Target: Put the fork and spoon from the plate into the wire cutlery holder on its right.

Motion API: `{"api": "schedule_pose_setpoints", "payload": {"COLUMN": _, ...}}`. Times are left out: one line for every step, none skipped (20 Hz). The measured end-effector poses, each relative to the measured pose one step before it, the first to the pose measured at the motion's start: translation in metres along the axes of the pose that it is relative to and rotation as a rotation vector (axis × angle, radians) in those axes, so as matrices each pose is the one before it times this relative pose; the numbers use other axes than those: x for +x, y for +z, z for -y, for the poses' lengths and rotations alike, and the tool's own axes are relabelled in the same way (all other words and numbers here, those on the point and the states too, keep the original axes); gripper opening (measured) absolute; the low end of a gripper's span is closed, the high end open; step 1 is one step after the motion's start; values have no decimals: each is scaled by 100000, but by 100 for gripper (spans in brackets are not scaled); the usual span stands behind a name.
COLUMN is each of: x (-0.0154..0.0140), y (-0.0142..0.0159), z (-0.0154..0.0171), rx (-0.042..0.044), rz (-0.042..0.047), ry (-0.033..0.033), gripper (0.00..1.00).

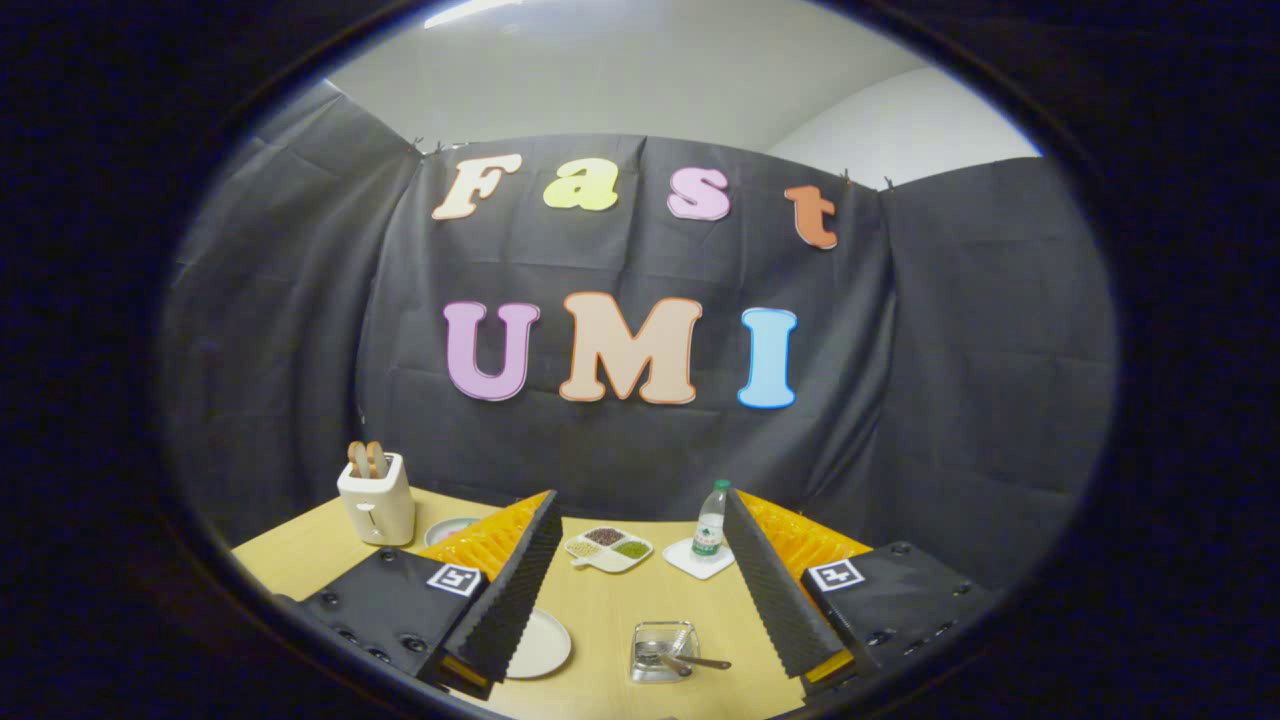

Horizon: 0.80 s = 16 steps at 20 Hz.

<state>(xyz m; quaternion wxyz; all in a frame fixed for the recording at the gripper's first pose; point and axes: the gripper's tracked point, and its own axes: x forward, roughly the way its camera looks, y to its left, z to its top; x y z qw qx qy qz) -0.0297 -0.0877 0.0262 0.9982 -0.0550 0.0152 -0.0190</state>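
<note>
Gripper (637, 560) held high above the table (600, 610), fingers spread wide, nothing between them. Plate (540, 645) seen bare at 7 o'clock, beside the left finger. Wire cutlery holder (663, 652) at 6 o'clock, utensil handle (700, 662) lying inside it, pointing toward 3 o'clock.

Light comes from overhead: a bright ceiling strip lamp (470, 10) glows white, blown out at the top of the scene. The pale walls above are evenly lit, while the dark cloth backdrop (950, 330) soaks up light and shows only soft folds. The light wooden desk (610, 610) is moderately bright, with faint, short shadows under the white toaster (377, 498) and the clear plastic bottle (710, 520). Strong fisheye bending curves straight lines toward the rim, where sharpness drops. The gripper (640, 575) has its spread fingers (510, 590) slightly soft.
</note>
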Motion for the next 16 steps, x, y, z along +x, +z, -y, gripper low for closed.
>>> {"api": "schedule_pose_setpoints", "payload": {"x": -29, "y": 67, "z": 25, "rx": -29, "rz": 502, "ry": -211, "gripper": 100}}
{"api": "schedule_pose_setpoints", "payload": {"x": -72, "y": 133, "z": 124, "rx": -6, "rz": 422, "ry": -929, "gripper": 100}}
{"api": "schedule_pose_setpoints", "payload": {"x": 55, "y": 109, "z": 214, "rx": -126, "rz": 603, "ry": -1043, "gripper": 100}}
{"api": "schedule_pose_setpoints", "payload": {"x": 31, "y": 478, "z": 133, "rx": -98, "rz": 1600, "ry": -1197, "gripper": 100}}
{"api": "schedule_pose_setpoints", "payload": {"x": 7, "y": 176, "z": 127, "rx": -248, "rz": 1126, "ry": -774, "gripper": 100}}
{"api": "schedule_pose_setpoints", "payload": {"x": 35, "y": 298, "z": 112, "rx": -181, "rz": 970, "ry": -575, "gripper": 100}}
{"api": "schedule_pose_setpoints", "payload": {"x": -27, "y": 193, "z": 30, "rx": -299, "rz": 813, "ry": -475, "gripper": 100}}
{"api": "schedule_pose_setpoints", "payload": {"x": 61, "y": 257, "z": 174, "rx": 136, "rz": 737, "ry": -661, "gripper": 100}}
{"api": "schedule_pose_setpoints", "payload": {"x": 39, "y": 45, "z": 9, "rx": 494, "rz": 34, "ry": -56, "gripper": 100}}
{"api": "schedule_pose_setpoints", "payload": {"x": -63, "y": 18, "z": 193, "rx": 427, "rz": -99, "ry": -631, "gripper": 100}}
{"api": "schedule_pose_setpoints", "payload": {"x": 128, "y": 160, "z": 319, "rx": 355, "rz": 150, "ry": -675, "gripper": 100}}
{"api": "schedule_pose_setpoints", "payload": {"x": 75, "y": -70, "z": 183, "rx": 282, "rz": -168, "ry": -414, "gripper": 100}}
{"api": "schedule_pose_setpoints", "payload": {"x": 84, "y": -43, "z": 99, "rx": 198, "rz": -181, "ry": -288, "gripper": 100}}
{"api": "schedule_pose_setpoints", "payload": {"x": 111, "y": -164, "z": 62, "rx": -81, "rz": -358, "ry": -189, "gripper": 100}}
{"api": "schedule_pose_setpoints", "payload": {"x": 168, "y": -134, "z": 104, "rx": -346, "rz": -254, "ry": -270, "gripper": 100}}
{"api": "schedule_pose_setpoints", "payload": {"x": 148, "y": -70, "z": -66, "rx": -237, "rz": -211, "ry": 273, "gripper": 100}}
